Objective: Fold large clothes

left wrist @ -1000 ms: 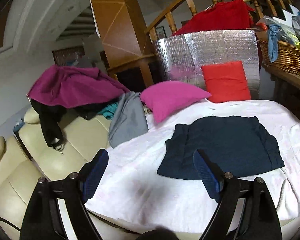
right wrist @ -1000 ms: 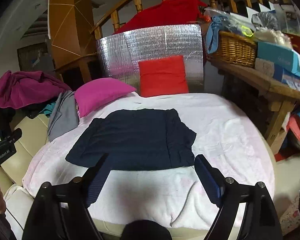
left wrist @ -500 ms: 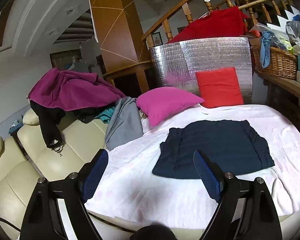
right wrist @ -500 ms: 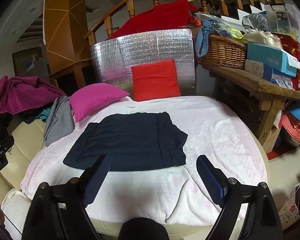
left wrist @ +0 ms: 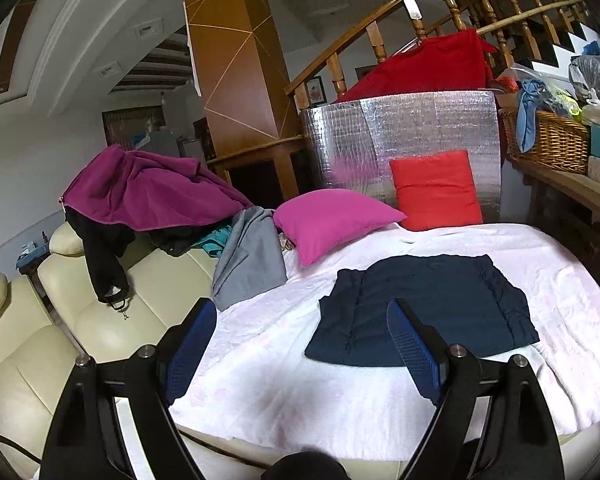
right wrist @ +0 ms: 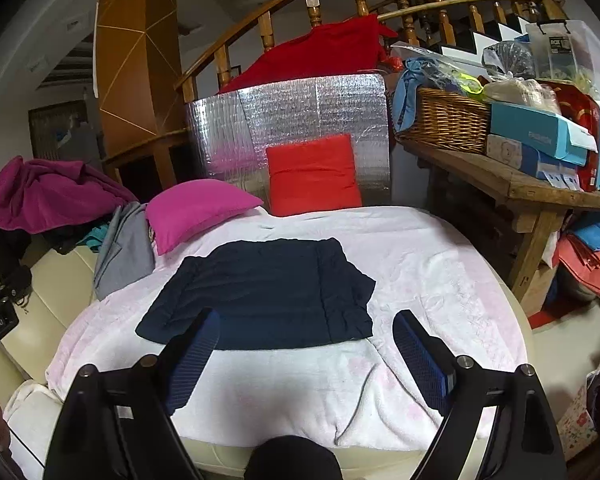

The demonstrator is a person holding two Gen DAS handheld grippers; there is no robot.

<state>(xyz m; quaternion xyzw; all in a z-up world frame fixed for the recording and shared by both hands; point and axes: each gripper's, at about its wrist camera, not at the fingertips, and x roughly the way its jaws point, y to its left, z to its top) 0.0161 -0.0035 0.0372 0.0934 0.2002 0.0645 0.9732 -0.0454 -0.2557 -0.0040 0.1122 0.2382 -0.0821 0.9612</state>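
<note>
A dark navy garment [left wrist: 424, 304] lies folded flat into a rectangle on the pale pink blanket [left wrist: 284, 384] covering the round surface; it also shows in the right wrist view [right wrist: 268, 292]. My left gripper [left wrist: 300, 344] is open and empty, held back above the blanket's near left edge. My right gripper [right wrist: 306, 344] is open and empty, above the blanket just in front of the garment's near edge. Neither touches the cloth.
A magenta cushion [left wrist: 332, 220] and a red cushion [left wrist: 436, 190] sit at the back against a silver foil panel [left wrist: 400, 136]. A grey garment [left wrist: 252, 260] and a purple one [left wrist: 140, 192] hang over the cream sofa [left wrist: 80, 320] at left. A wooden bench with a wicker basket [right wrist: 444, 120] stands right.
Both grippers have drawn back and risen from the garment, which now looks smaller and farther away. Both stay open; the garment has not moved.
</note>
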